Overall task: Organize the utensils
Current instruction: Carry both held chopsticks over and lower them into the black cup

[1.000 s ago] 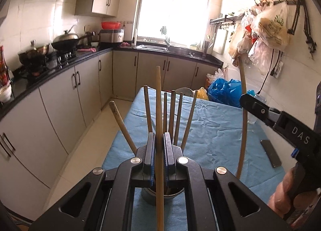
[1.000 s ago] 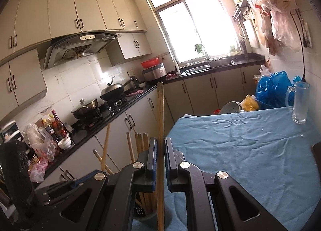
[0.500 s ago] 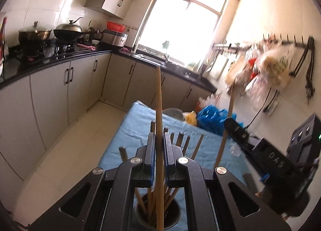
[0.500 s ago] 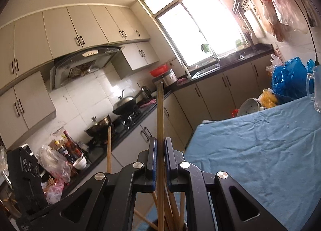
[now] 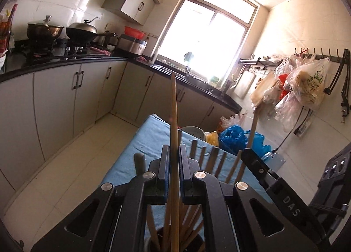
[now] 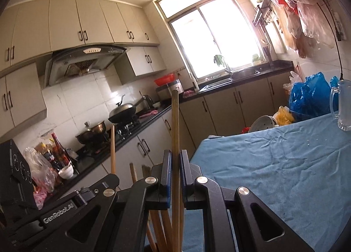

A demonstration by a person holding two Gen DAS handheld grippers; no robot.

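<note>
My left gripper (image 5: 174,160) is shut on one upright wooden chopstick (image 5: 174,120), whose lower end reaches into a dark round holder (image 5: 153,242) below the jaws. Several other chopsticks (image 5: 216,160) stand fanned out in that holder. To the right, the right gripper (image 5: 250,153) clamps a second chopstick (image 5: 253,129). In the right wrist view, my right gripper (image 6: 175,164) is shut on its chopstick (image 6: 175,125), with more chopsticks (image 6: 163,228) bunched under it. The left gripper's chopstick (image 6: 112,149) rises at the left.
A blue cloth (image 6: 274,164) covers the table, with a glass mug (image 6: 343,105) at its far right. Blue plastic bags (image 5: 237,138) sit beyond the table end. Cabinets and a stove with a wok (image 5: 82,32) run along the left; bags hang on wall hooks (image 5: 307,81).
Both grippers have sunk toward the holder with their chopsticks still clamped. The left view has rolled and swung left; the holder's chopsticks now sit closer under the jaws.
</note>
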